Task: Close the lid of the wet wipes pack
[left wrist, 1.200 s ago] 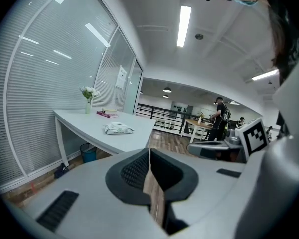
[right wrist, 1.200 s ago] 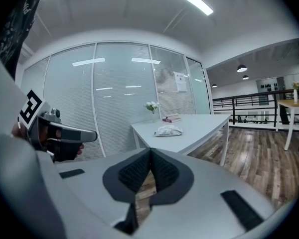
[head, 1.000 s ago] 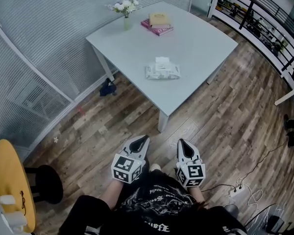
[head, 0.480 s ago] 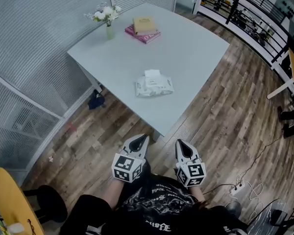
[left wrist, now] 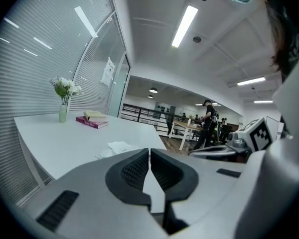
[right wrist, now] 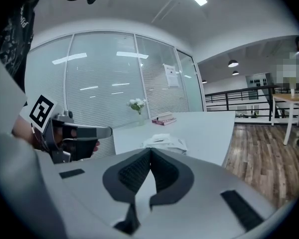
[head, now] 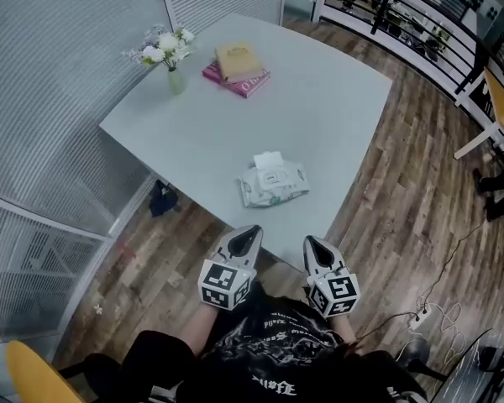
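A white wet wipes pack [head: 273, 183] lies near the front corner of the grey table [head: 235, 133], its lid flap standing open at the far side. It also shows in the left gripper view as the pack [left wrist: 117, 148] and in the right gripper view as the pack [right wrist: 164, 142]. My left gripper [head: 247, 236] and right gripper [head: 312, 246] are held close to my body, short of the table's edge and apart from the pack. Both are shut with nothing between the jaws.
A small vase of white flowers [head: 170, 57] and a stack of books [head: 235, 67] stand at the table's far side. Wooden floor surrounds the table. A railing [head: 403, 15] runs at the back right, and cables with a power strip [head: 420, 317] lie on the floor at right.
The table and pack have come much closer in the head view as I walked toward them. Both grippers stay shut and in the same place against my body.
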The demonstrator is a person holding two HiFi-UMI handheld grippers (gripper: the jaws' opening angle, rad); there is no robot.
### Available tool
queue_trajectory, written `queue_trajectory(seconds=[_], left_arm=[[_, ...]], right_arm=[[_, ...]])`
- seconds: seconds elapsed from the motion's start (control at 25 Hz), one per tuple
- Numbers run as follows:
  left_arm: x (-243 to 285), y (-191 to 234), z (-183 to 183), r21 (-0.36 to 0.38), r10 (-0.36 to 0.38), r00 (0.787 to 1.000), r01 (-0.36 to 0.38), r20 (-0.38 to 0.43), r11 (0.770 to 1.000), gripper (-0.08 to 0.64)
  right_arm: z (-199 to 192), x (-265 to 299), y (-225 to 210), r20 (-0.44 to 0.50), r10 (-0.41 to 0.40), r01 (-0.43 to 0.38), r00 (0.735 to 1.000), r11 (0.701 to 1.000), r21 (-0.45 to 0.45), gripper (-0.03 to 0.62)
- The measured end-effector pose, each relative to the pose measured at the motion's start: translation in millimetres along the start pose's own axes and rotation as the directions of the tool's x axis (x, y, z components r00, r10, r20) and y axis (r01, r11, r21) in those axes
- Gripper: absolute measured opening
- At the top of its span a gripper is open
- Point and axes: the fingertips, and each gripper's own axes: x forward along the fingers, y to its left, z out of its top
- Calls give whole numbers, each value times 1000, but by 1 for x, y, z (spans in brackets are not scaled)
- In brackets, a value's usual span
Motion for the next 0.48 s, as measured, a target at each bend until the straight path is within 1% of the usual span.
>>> queue_trajectory(seconds=[0.12, 0.24, 0.36, 0.48], left_arm=[[10, 25, 7, -2, -13, 1000, 13, 1, 1000, 14], [19, 45, 10, -1, -15, 1000, 15, -2, 1000, 14], [23, 54, 15, -8, -13, 1000, 13, 3, 1000, 14], [30, 59, 20, -11, -7, 1000, 7, 11, 1000, 14]], right_arm=[[4, 27, 0, -19, -14, 14, 1000, 1000, 20, -2], [5, 47, 3, -42, -7, 9, 999, 999, 42, 0], [10, 56, 5, -55, 5, -3, 998, 1000, 28, 0], [22, 65, -3, -47, -1, 2, 999, 1000, 6, -2]])
